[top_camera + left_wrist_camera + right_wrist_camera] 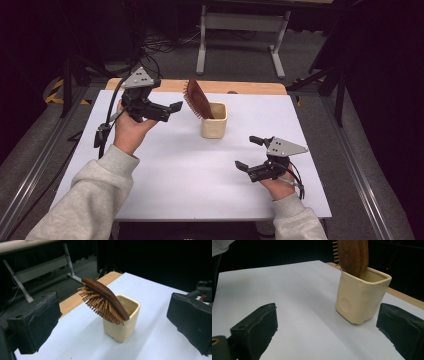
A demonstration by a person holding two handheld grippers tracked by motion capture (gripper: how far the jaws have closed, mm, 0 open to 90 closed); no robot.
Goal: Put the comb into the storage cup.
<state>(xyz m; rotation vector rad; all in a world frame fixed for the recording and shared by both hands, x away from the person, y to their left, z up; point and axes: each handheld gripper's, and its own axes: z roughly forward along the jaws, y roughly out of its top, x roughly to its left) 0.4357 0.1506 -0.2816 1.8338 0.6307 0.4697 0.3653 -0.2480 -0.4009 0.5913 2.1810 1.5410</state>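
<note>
brush parked in the cup, both hands free

the left hand-held gripper (pixel 172 111) hangs released, jaws spread wide with nothing between them, just to the left of the wooden hairbrush (pixel 197 98) and raised to about its height. the brush stands handle-down in the cream cup (pixel 215 121), its long axis tilted up and away to the left, bristles facing that same gripper. the right hand-held gripper (pixel 248 152) sits low over the white counter (pixel 180 170), also released and empty, farther from the cup on its near right. so the left hand is the nearer one. the brush is dark reddish wood with pale wooden pins; the cup is squarish, glazed and dimpled on its sides.
</note>
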